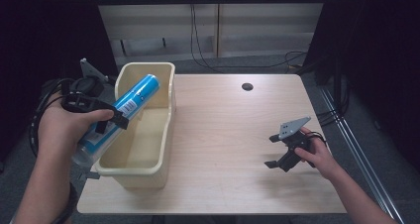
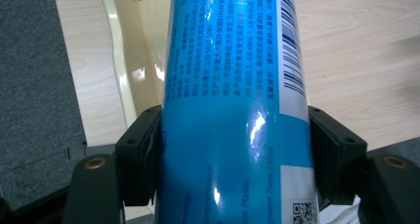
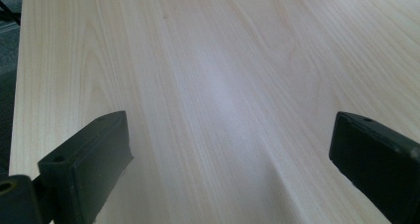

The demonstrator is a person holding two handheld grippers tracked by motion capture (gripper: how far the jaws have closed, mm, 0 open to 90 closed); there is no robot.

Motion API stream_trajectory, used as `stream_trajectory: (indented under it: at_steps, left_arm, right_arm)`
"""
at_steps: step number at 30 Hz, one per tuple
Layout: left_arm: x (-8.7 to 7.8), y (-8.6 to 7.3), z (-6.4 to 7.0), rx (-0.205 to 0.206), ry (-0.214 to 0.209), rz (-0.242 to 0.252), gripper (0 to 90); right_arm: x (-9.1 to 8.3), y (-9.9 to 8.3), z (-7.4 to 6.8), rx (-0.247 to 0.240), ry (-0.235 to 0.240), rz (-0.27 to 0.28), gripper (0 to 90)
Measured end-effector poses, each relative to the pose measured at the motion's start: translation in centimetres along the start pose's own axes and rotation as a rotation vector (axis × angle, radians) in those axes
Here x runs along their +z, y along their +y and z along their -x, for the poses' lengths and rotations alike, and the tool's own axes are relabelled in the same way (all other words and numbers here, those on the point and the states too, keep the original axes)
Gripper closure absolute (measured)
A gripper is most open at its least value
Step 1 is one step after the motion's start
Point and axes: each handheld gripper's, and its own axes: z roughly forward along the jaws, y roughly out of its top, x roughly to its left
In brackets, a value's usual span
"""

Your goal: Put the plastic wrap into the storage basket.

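A tall blue cylindrical can (image 1: pixel 124 110) with a white barcode label is held tilted over the left rim of a cream plastic bin (image 1: pixel 148 149). My left gripper (image 1: pixel 106 121) is shut on the can's middle. In the left gripper view the can (image 2: pixel 233 100) stands between both black pads (image 2: pixel 141 154), with the bin's wall (image 2: pixel 124 70) behind it. My right gripper (image 1: pixel 273 151) hovers low over the right part of the wooden table (image 1: pixel 228 135), open with nothing in it. Its pads (image 3: pixel 89 159) stand wide apart above bare wood (image 3: pixel 213 95).
The bin stands on the table's left side and looks hollow inside. A small dark round hole (image 1: pixel 247 86) lies near the table's far edge. Cables (image 1: pixel 198 50) hang behind the table. Grey carpet (image 2: pixel 29 85) lies left of the table.
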Motion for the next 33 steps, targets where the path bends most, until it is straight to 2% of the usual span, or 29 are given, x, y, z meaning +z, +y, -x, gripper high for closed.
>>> stream_trajectory:
  at_steps: [2,9,10,20,23,27,33]
  left_arm:
    - [0.3,-0.3,-0.1,-0.019,-0.002,-0.002,32.3]
    - [1.0,-0.6,-0.4,-0.021,0.011,-0.028,32.3]
    - [1.2,-0.7,-0.5,-0.031,0.002,-0.036,32.3]
    - [2.2,-1.1,-0.7,-0.042,0.003,-0.059,32.3]
    - [2.6,-1.2,-0.7,-0.056,0.005,-0.063,32.3]
    - [3.3,-1.3,-0.9,-0.052,0.003,-0.083,32.3]
    - [4.0,-1.3,-0.9,-0.053,0.003,-0.086,32.1]
  right_arm:
    - [0.0,0.0,0.0,-0.006,0.000,0.000,2.5]
    - [0.0,0.0,-0.2,-0.009,0.001,0.000,2.5]
    - [0.0,0.0,-0.2,-0.010,-0.005,-0.001,2.5]
    - [-0.2,-0.1,-0.2,-0.009,-0.011,0.006,2.3]
    - [-0.2,-0.1,-0.2,-0.011,-0.012,0.004,2.3]
    - [-0.2,0.0,-0.3,-0.008,-0.008,-0.001,2.6]
    - [-0.2,-0.1,-0.3,-0.011,-0.010,0.000,2.3]
